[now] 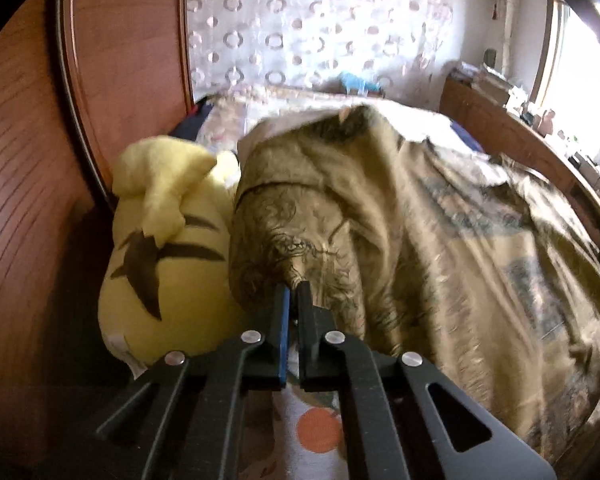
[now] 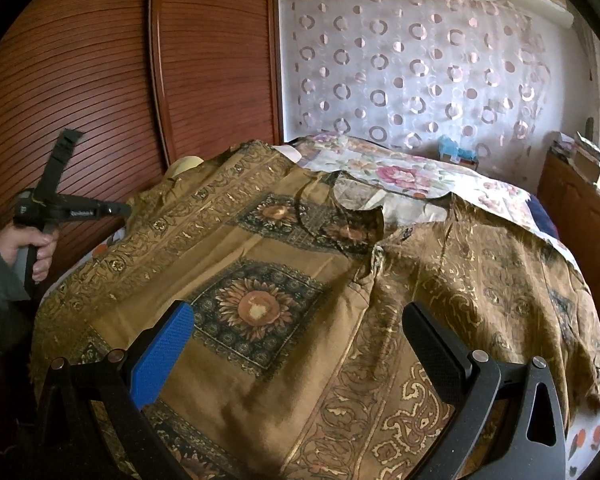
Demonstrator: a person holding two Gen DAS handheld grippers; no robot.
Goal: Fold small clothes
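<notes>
On the bed (image 2: 400,172), over its floral sheet, you are working with the olive-gold printed shirt with sunflower squares and paisley borders (image 2: 260,280), which is lying mostly spread out, collar away from you. Your left tool (image 1: 294,286) is pinching the shirt's left edge, its jaws clamped together on a bunched fold of the cloth, and that side is standing up in a ridge beside the yellow plush toy with dark stripes (image 1: 168,240) against the reddish wooden wardrobe (image 2: 100,60). Your right tool (image 2: 296,320) is hovering over the near part of the shirt with its jaws wide apart (the blue pad on one side, the black on the other), gripping nothing. Judging by how things lie, you are only beginning: no fold looks laid flat yet, and the far sleeve is looking rumpled. Still ahead, probably, are bringing the held side across, folding the other side in, then halving the shirt.
</notes>
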